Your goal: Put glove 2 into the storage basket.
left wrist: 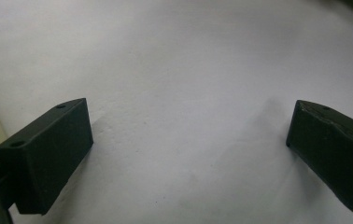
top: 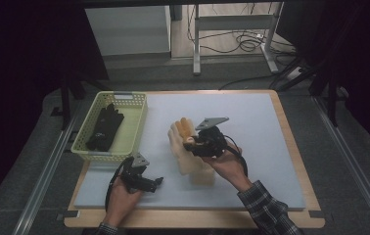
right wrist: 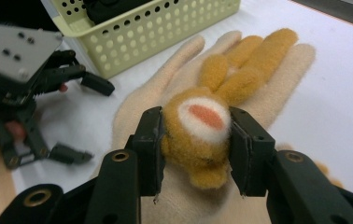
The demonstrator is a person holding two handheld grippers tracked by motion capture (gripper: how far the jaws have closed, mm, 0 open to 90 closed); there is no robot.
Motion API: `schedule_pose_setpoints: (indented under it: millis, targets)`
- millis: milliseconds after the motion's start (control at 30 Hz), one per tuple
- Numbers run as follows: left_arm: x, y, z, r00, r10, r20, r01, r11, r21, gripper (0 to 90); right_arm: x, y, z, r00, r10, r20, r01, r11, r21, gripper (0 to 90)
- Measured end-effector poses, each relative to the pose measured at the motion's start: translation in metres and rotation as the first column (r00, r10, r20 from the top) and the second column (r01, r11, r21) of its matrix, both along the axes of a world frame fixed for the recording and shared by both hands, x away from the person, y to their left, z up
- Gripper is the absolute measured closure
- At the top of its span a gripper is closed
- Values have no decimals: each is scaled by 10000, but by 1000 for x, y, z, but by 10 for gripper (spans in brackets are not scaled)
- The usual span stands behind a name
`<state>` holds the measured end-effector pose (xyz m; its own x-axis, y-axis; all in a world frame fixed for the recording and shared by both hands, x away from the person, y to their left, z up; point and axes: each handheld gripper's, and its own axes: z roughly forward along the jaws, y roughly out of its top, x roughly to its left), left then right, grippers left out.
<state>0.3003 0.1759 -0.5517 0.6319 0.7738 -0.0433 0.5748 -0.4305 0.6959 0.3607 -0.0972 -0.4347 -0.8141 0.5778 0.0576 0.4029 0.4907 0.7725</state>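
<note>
Right claw of mine pinched an orange plush paw, both jaws pressed into its sides. That paw belonged to a cream glove fitted on a pale hand form standing on the grey mat, near its middle. Left claw was spread wide, nothing between the jaws, low over bare mat near the front edge. Yellow basket sat at the mat's far left corner with a black glove inside.
</note>
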Motion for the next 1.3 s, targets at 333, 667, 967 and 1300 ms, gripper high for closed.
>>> schedule_pose_setpoints:
  millis: [333, 667, 967, 1300]
  targets:
    - [0, 0, 0, 10000, -2, 7, 2, 10000, 5, 5, -14, -37, -33, 9949, -984, -219, 977, 9947, -306, 577]
    - [0, 0, 0, 10000, -19, -15, 19, 10000, 27, 5, -10, -48, -50, 9995, 228, 211, -202, 9930, -1164, 365]
    - [0, 0, 0, 10000, 1, 4, -1, 10000, -2, 5, 9, -41, -57, 9781, 2035, 433, -1878, 9531, -2372, 371]
    - [0, 0, 0, 10000, -29, -6, 29, 10000, 36, 5, 7, -41, -50, 9960, 883, -98, -888, 9880, -1260, 578]
